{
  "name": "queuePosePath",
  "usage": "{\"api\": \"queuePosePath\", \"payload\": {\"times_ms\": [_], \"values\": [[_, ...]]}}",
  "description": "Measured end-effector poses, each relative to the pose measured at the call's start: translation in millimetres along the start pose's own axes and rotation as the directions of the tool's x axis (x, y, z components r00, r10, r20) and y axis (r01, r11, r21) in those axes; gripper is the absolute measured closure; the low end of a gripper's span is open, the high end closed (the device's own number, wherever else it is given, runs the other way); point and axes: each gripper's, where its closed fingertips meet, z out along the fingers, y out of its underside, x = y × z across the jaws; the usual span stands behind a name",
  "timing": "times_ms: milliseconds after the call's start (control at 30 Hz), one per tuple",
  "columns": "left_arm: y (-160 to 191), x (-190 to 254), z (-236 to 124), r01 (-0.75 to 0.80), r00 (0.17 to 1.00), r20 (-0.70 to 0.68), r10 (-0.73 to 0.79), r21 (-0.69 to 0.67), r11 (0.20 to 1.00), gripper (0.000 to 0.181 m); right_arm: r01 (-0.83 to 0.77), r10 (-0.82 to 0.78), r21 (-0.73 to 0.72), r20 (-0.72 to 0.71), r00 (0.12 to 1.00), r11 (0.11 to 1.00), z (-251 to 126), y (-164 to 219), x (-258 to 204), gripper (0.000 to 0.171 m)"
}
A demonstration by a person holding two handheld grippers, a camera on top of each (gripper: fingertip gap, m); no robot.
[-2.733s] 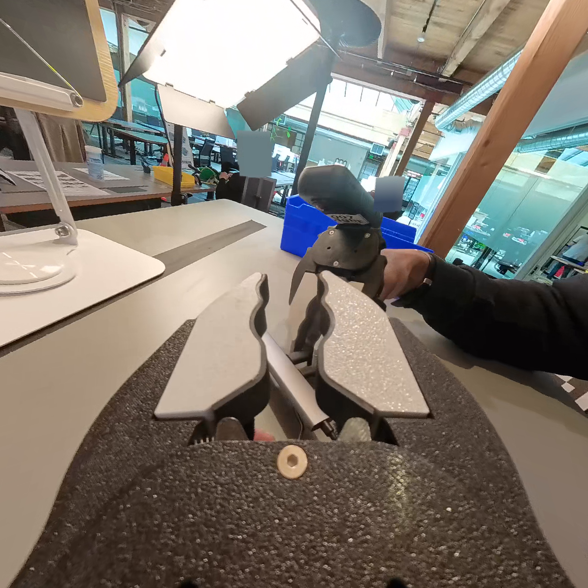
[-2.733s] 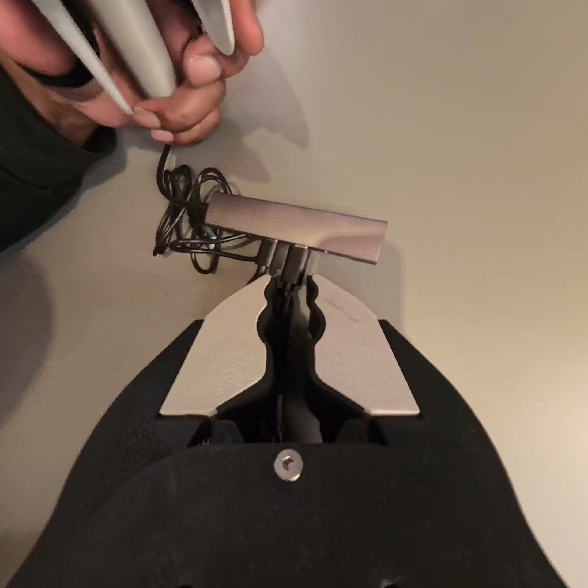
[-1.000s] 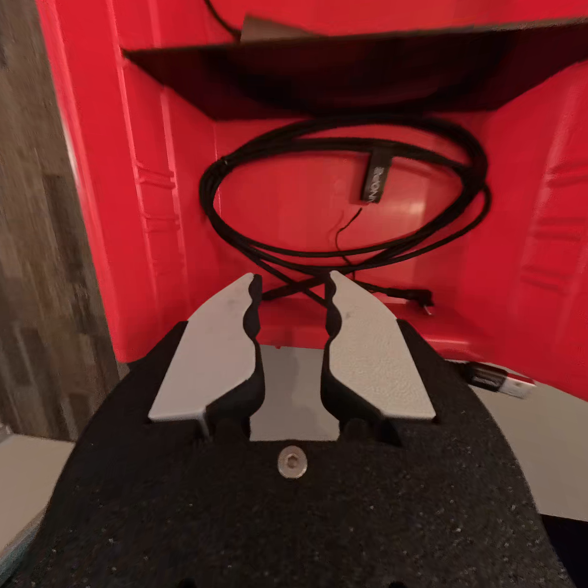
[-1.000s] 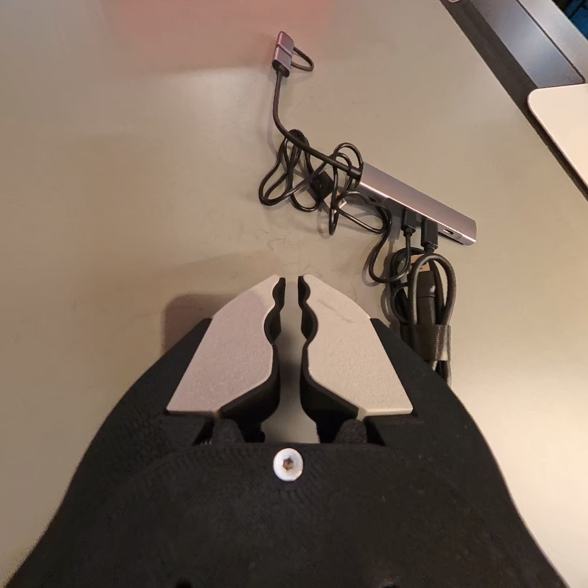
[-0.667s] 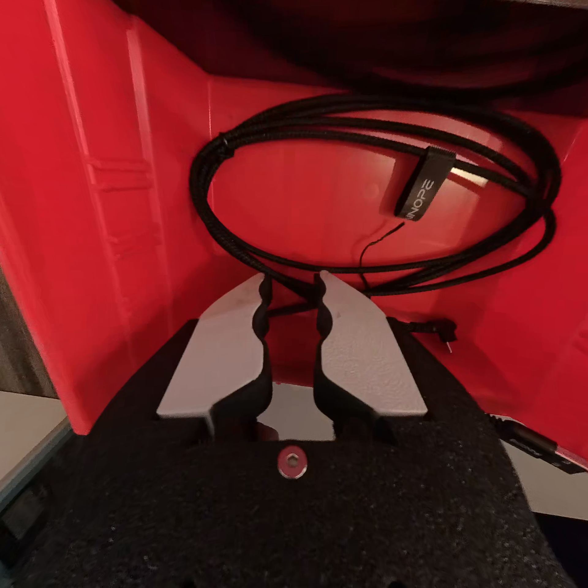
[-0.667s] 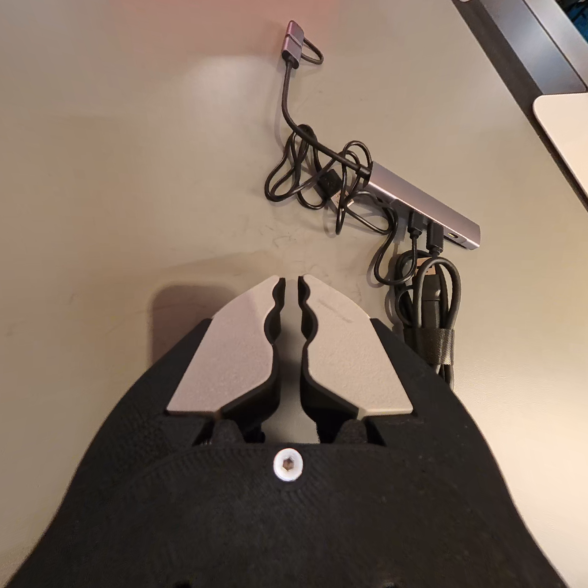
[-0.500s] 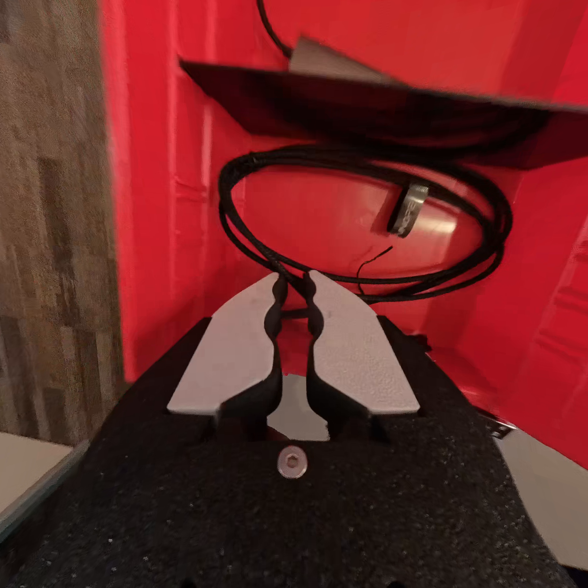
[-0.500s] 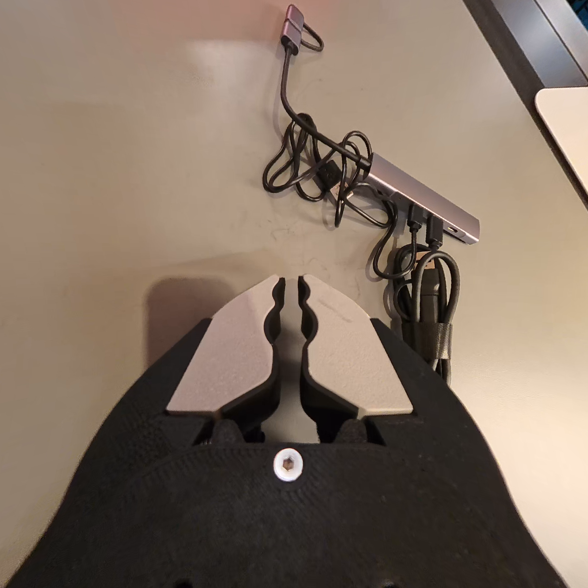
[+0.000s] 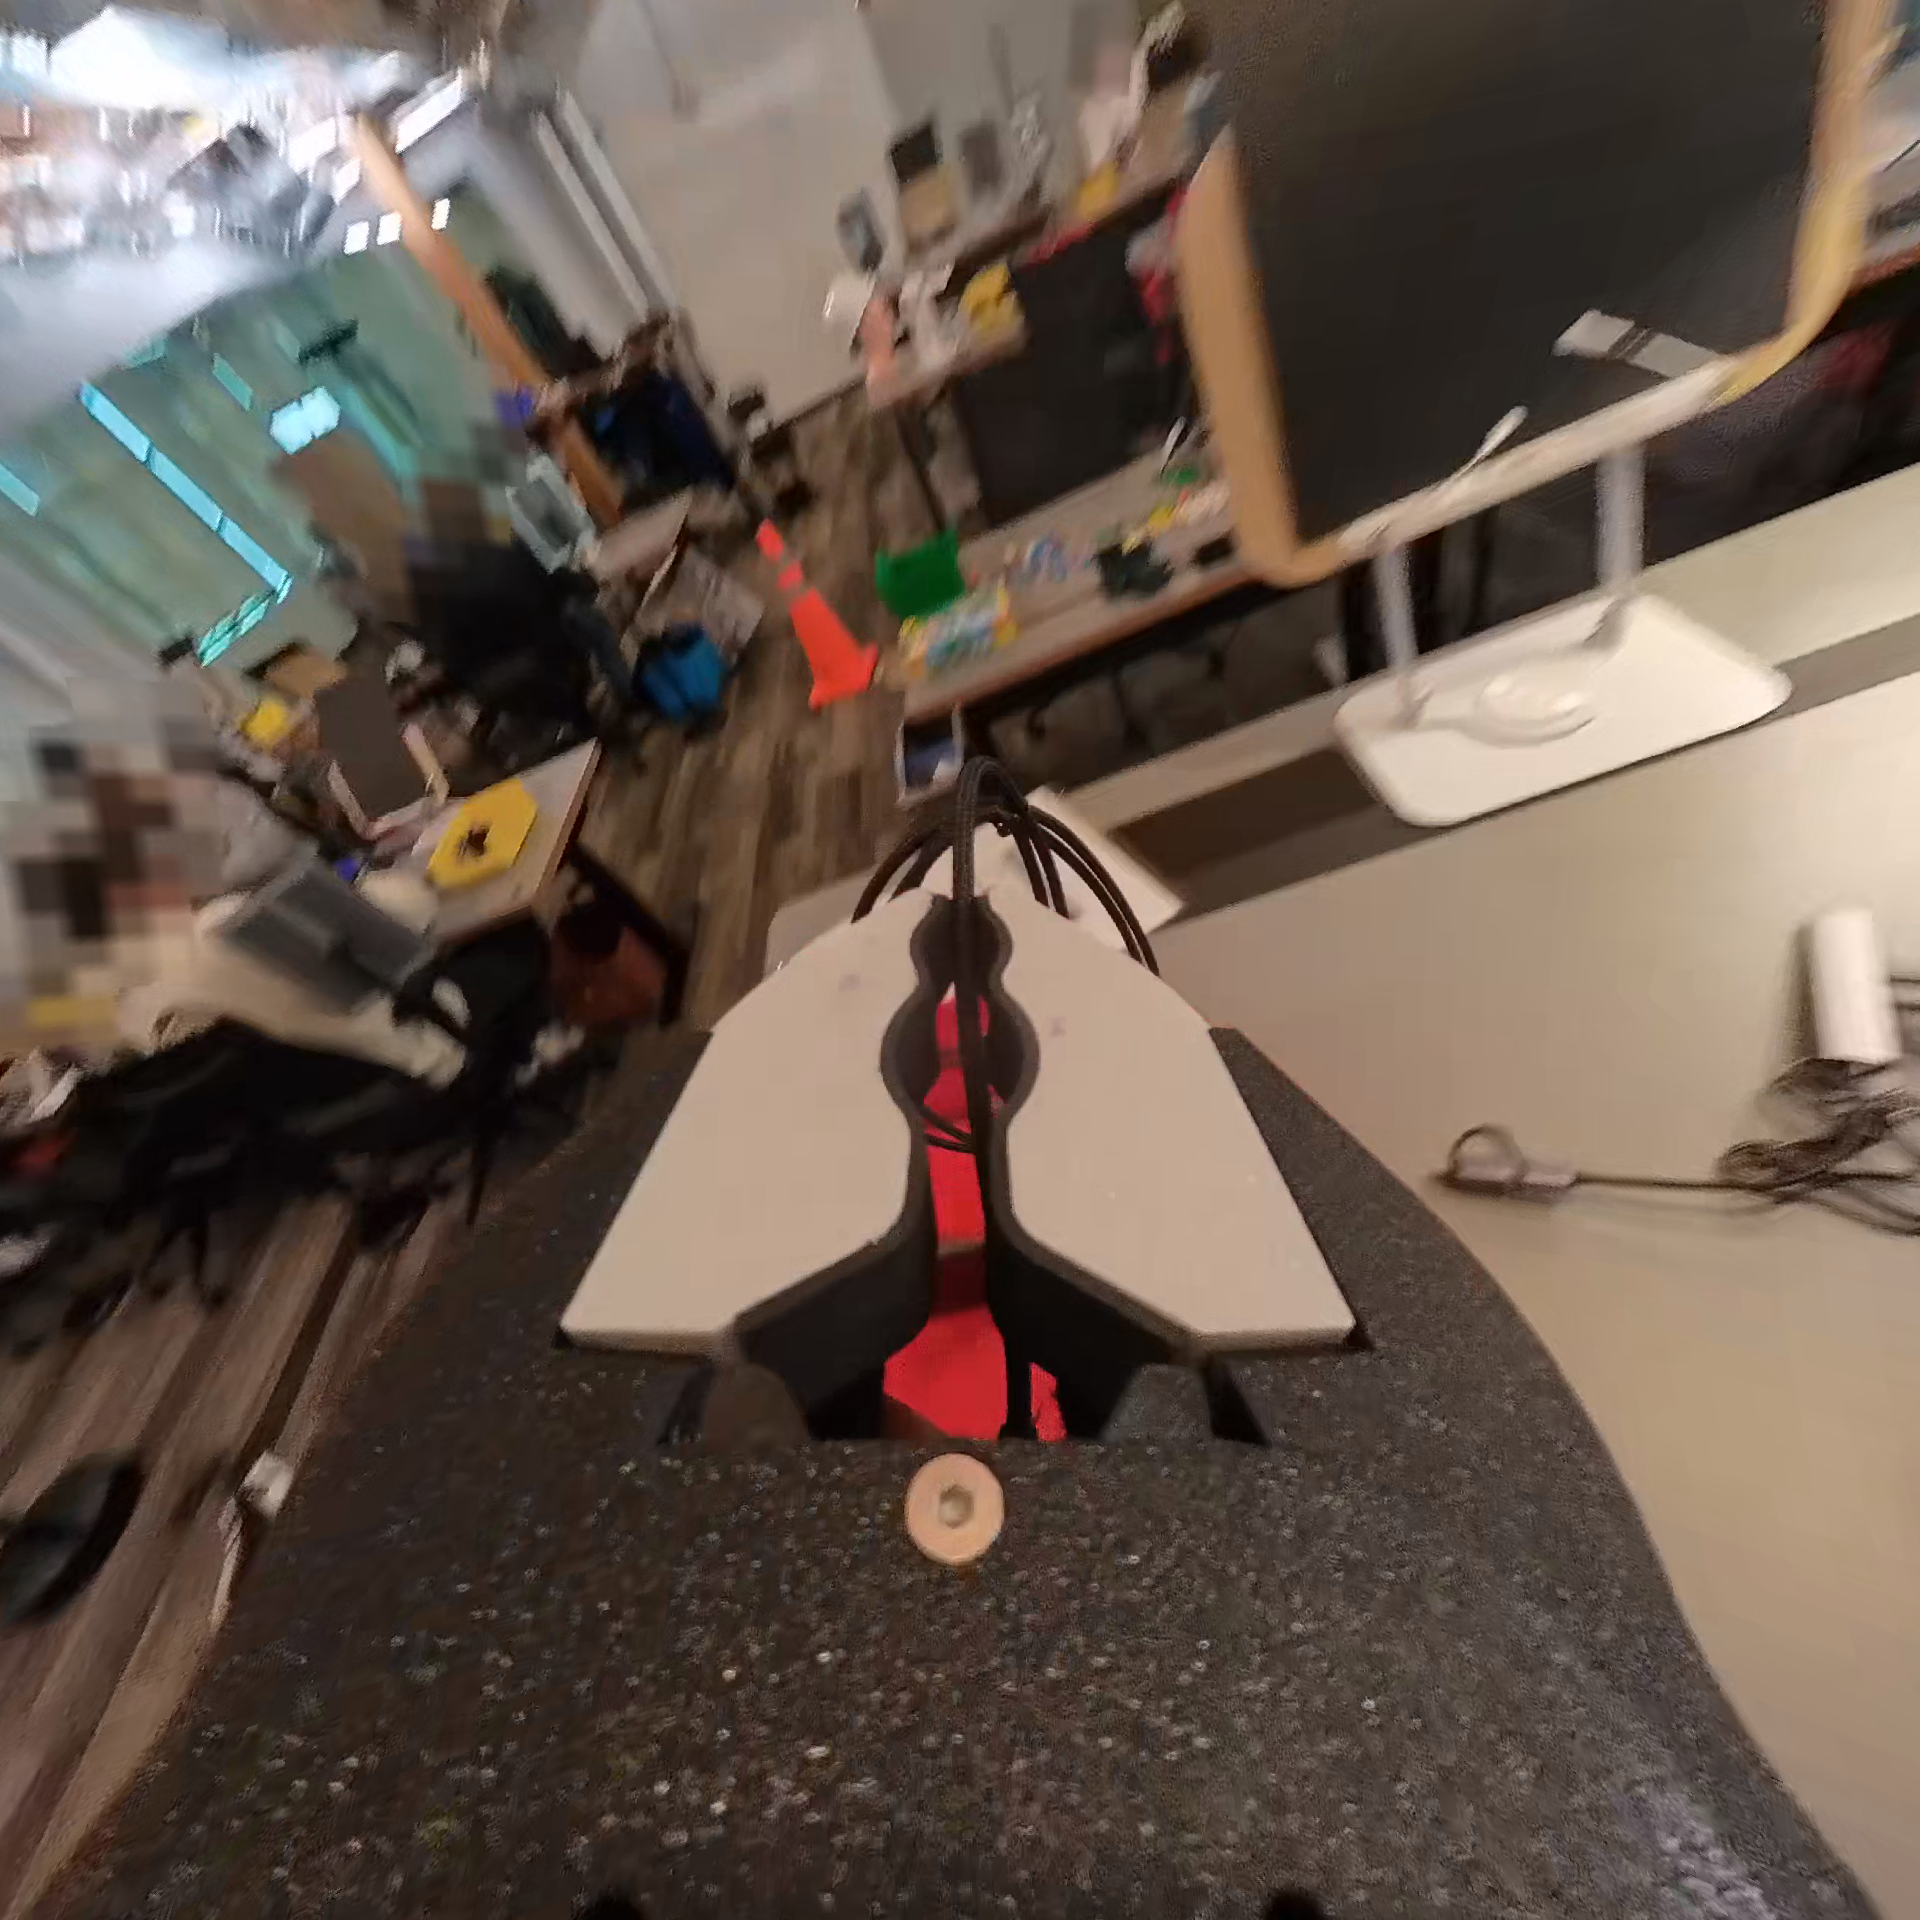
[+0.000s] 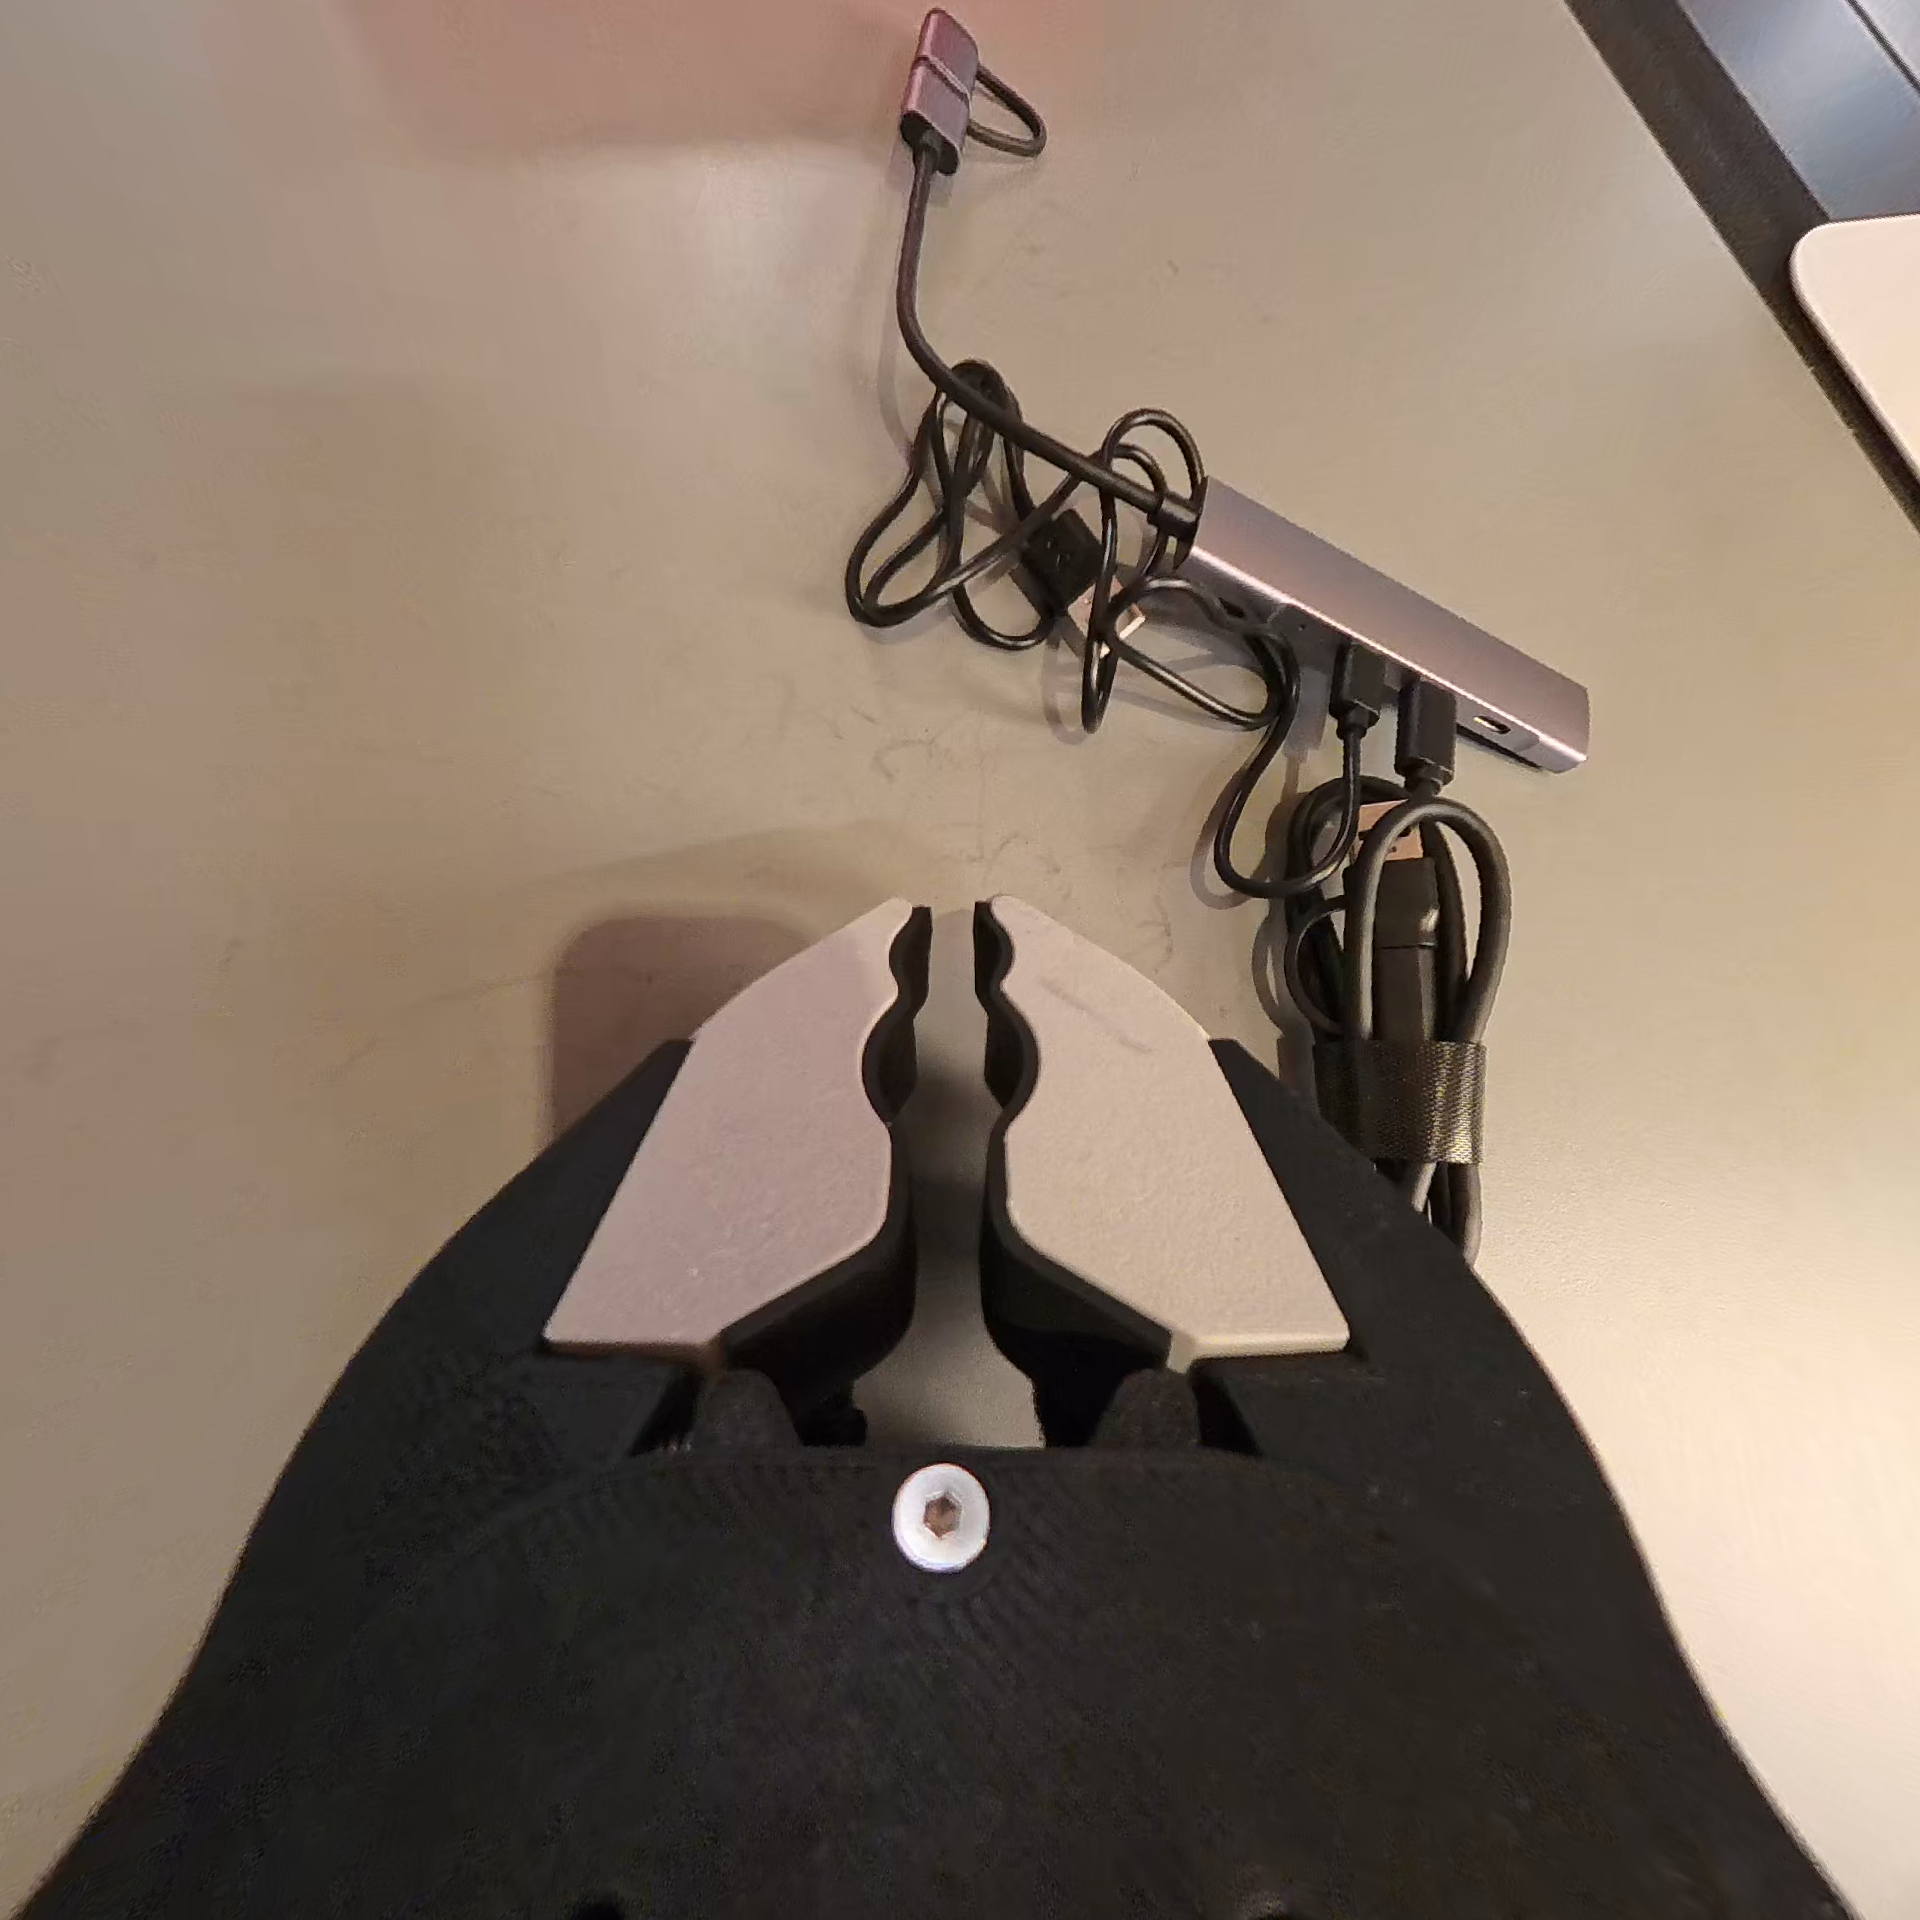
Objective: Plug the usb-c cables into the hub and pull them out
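Two wrist views of a pale desk [image 10: 416,520], with a slim grey hub [image 10: 1392,623] as the landmark for everything else. In the left wrist view, far left of the hub, the left gripper [image 9: 958,906] is lifted over the desk edge, its jaws clenched on a black braided cable [image 9: 977,821] whose loops arch just beyond the fingertips; something red shows in the gap beneath the fingers, and a blurred workshop lies behind. In that view the hub's tangled cord [image 9: 1829,1153] trails in from the right edge of the picture, and a white stand base [image 9: 1558,717] sits on the desk beyond it. In the right wrist view, the right gripper [image 10: 954,914] hovers over bare desk to the near left of the hub, its jaws almost together with a thin gap between them, holding nothing. The hub lies on a slant. Its own lead [image 10: 925,312] runs up and away to a small grey plug [image 10: 940,88], passing a snarl of thin black wire [image 10: 997,530] at the hub's left end. Two black plugs [image 10: 1392,707] are seated side by side in the hub's near edge — that much appears done. Just below the hub rests a strapped bundle of thicker cable [image 10: 1397,1018], touching the right gripper's housing. Judging from this, another cable is being carried to the hub; plugging it in, and pulling all of them out again, is left to do.
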Motion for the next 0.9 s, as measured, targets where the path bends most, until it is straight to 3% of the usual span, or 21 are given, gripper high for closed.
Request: {"api": "queuePosePath", "payload": {"times_ms": [33,133,233,333,467,633,733,900], "values": [[-20,13,-6,0.001,0.999,-0.041,0.001,0.063,0.998,0.177,-0.002,0.002,0.003,0.001,1.000,1.000,0,0,0,0.163],[-63,58,-18,0.036,0.979,-0.202,0.005,0.195,0.980,0.178,-0.005,0.005,0.012,0.004,1.000,1.000,-1,-1,0,0.163],[-82,115,-12,0.113,0.911,-0.413,-0.004,0.241,0.964,0.178,-0.012,0.012,0.043,-0.003,1.000,0.999,-4,-5,2,0.163],[-79,179,9,0.230,0.784,-0.618,-0.057,0.204,0.952,0.177,-0.015,0.021,0.154,-0.034,0.999,0.988,-13,-18,10,0.163],[-60,265,48,0.399,0.556,-0.811,-0.182,0.069,0.914,0.177,-0.046,0.081,0.319,-0.097,0.992,0.947,-34,-32,33,0.163],[-30,353,104,0.548,0.297,-0.889,-0.348,-0.140,0.824,0.178,-0.106,0.178,0.449,-0.119,0.977,0.887,-62,-35,60,0.161],[-17,388,127,0.593,0.187,-0.902,-0.390,-0.213,0.777,0.177,-0.118,0.223,0.492,-0.160,0.962,0.862,-77,-34,76,0.161],[3,430,143,0.585,0.129,-0.924,-0.360,-0.222,0.780,0.177,-0.153,0.328,0.558,-0.227,0.917,0.815,-105,-27,105,0.164]]}}
